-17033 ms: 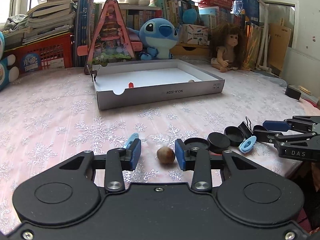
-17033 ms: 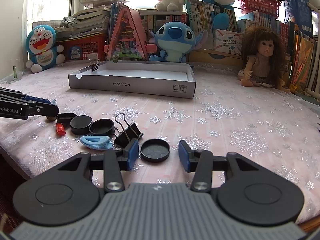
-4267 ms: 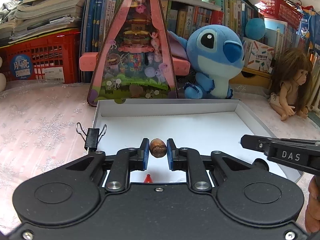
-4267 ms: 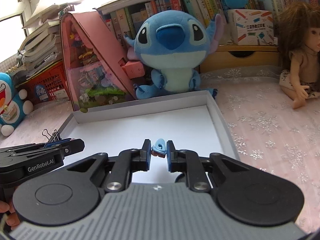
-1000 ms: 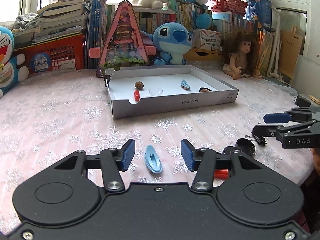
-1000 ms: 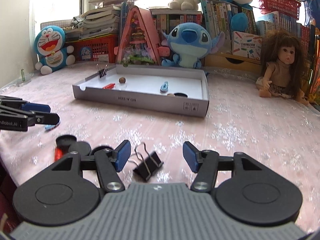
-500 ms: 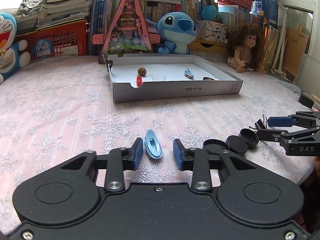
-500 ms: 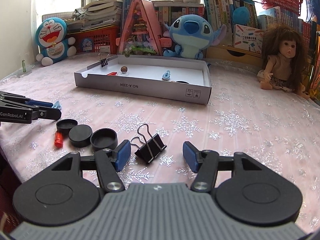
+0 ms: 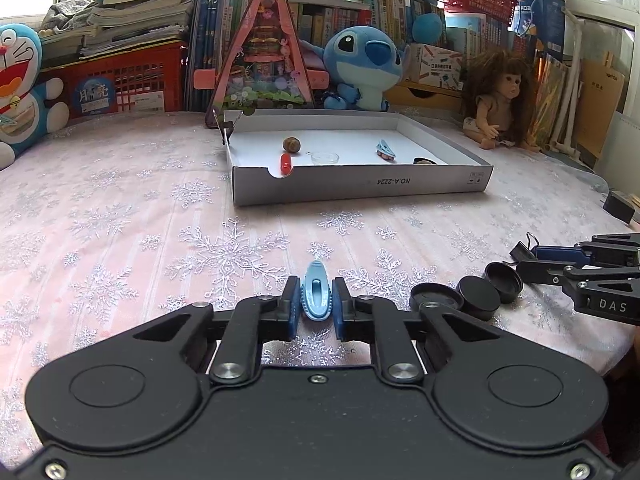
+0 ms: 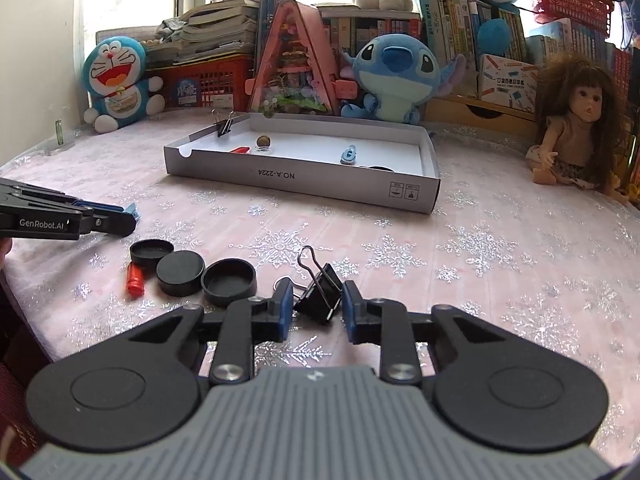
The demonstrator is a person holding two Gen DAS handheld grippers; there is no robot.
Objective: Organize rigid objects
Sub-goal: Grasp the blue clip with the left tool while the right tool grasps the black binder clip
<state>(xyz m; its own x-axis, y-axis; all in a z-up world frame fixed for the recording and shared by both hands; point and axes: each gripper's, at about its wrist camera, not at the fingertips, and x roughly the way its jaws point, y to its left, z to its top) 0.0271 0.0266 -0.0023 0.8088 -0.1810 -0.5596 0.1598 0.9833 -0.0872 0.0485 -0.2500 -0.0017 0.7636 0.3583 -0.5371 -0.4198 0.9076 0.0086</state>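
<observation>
My left gripper [image 9: 316, 302] is shut on a light blue clip [image 9: 316, 290] low over the tablecloth. My right gripper [image 10: 313, 304] has closed in around a black binder clip [image 10: 320, 292] that rests on the cloth; the pads touch or nearly touch its sides. A white cardboard tray [image 9: 360, 188] stands farther back and holds a brown nut [image 9: 291, 145], a red capsule [image 9: 285, 163], a clear lid [image 9: 325, 157], a blue clip [image 9: 385, 149] and a black cap [image 9: 423, 161]. A binder clip [image 10: 222, 124] is clipped on its far left corner.
Three black round caps [image 10: 179, 267] and a red capsule [image 10: 135, 280] lie on the cloth left of my right gripper. Plush toys, a doll [image 10: 576, 128], books and a red crate line the back. The table's front edge is close.
My left gripper has closed on the light blue clip. My right gripper has narrowed around the black binder clip and moved in on it.
</observation>
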